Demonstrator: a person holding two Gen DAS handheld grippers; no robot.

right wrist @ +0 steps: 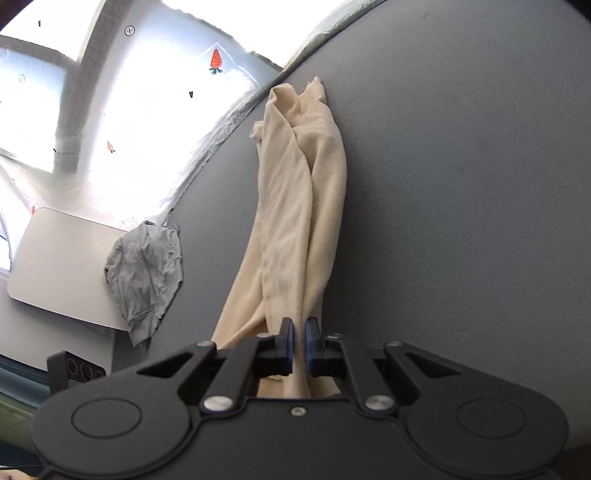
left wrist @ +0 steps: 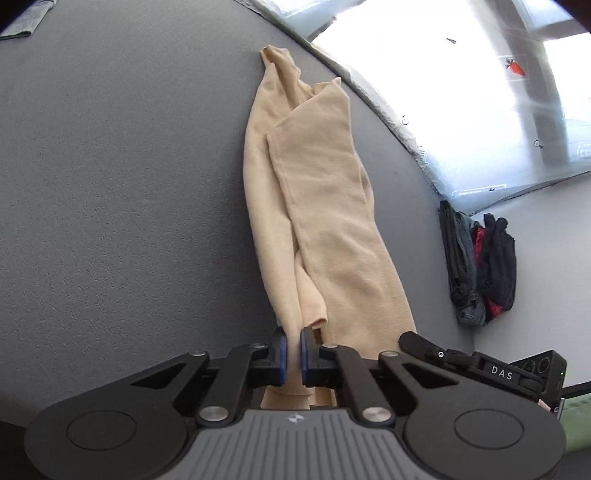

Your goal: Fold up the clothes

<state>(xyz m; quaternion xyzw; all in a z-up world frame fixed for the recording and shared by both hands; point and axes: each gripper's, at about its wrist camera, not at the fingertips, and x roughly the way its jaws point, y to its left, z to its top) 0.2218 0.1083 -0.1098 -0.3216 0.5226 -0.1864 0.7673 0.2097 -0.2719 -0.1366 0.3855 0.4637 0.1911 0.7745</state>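
Note:
A cream-coloured garment [left wrist: 317, 206] lies in a long, bunched strip on the grey table [left wrist: 110, 184], reaching to the far edge. My left gripper [left wrist: 293, 356] is shut on its near end, the cloth pinched between the blue pads. In the right wrist view the same cream garment [right wrist: 295, 206] runs away from me in loose folds, and my right gripper [right wrist: 300, 347] is shut on a fold of its near end. Part of the right gripper [left wrist: 480, 363] shows at the right of the left wrist view. The cloth under both grippers is hidden.
Dark clothes with some red [left wrist: 480, 266] hang over the table's right edge. A grey garment [right wrist: 146, 280] droops over the left edge beside a white board [right wrist: 62, 269]. A folded grey-blue cloth [left wrist: 26, 18] lies far left. Bright windows stand beyond the table.

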